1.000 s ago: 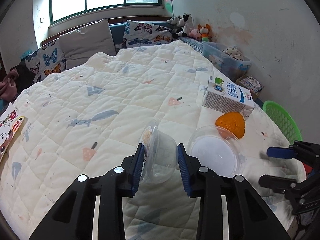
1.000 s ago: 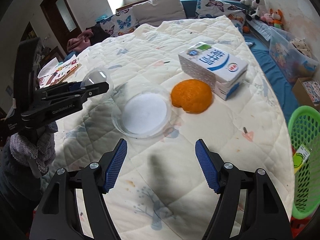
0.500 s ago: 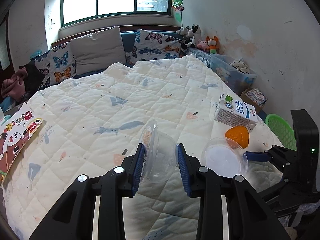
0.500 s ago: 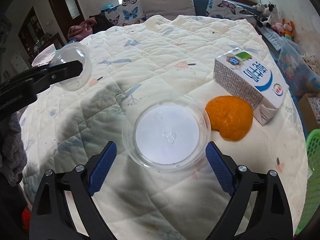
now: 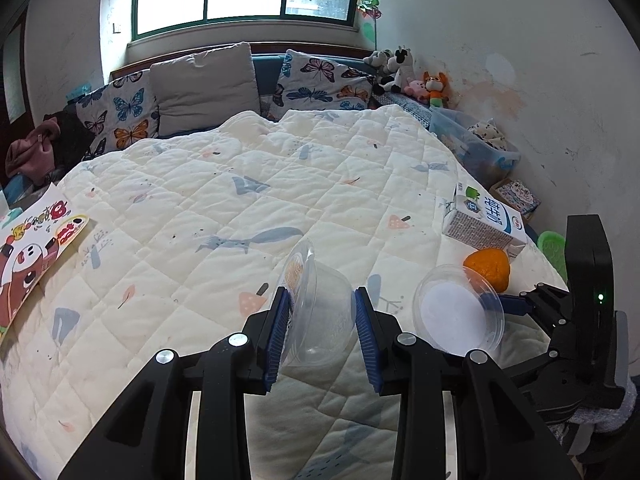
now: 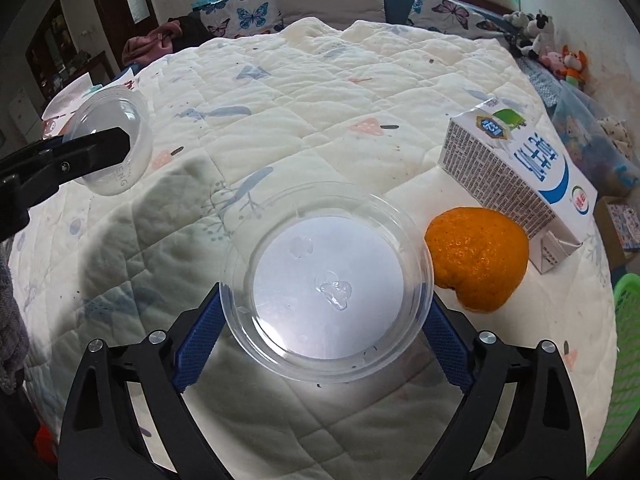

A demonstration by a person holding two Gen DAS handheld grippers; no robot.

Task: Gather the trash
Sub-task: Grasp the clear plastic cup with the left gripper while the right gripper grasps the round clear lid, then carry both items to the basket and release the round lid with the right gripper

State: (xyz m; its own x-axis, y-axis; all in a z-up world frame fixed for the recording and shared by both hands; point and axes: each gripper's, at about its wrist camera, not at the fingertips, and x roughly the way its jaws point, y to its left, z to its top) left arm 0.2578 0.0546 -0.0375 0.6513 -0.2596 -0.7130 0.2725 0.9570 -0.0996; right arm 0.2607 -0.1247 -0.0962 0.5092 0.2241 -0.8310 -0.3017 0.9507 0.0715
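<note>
My left gripper (image 5: 320,294) is shut on a clear plastic bowl (image 5: 316,276), held on its side above the quilted bed (image 5: 208,208). The right wrist view shows that bowl (image 6: 116,120) at the far left. A clear round lid (image 6: 328,264) lies flat on the quilt between the wide-spread blue pads of my right gripper (image 6: 325,300), which is open and flanks the lid's rim. Just right of the lid sits an orange peel (image 6: 476,256), and behind it lies a milk carton (image 6: 516,168). A green basket (image 6: 628,340) stands off the bed's right edge.
A picture book (image 5: 36,248) lies at the bed's left edge. Pillows (image 5: 204,84) line the head of the bed. A plastic bin (image 5: 476,144) and soft toys (image 5: 432,88) stand along the right wall.
My right gripper has moved forward and down to the clear lid and spread its jaws wider, so they now flank it. My left gripper has drawn back slightly, still gripping the bowl.
</note>
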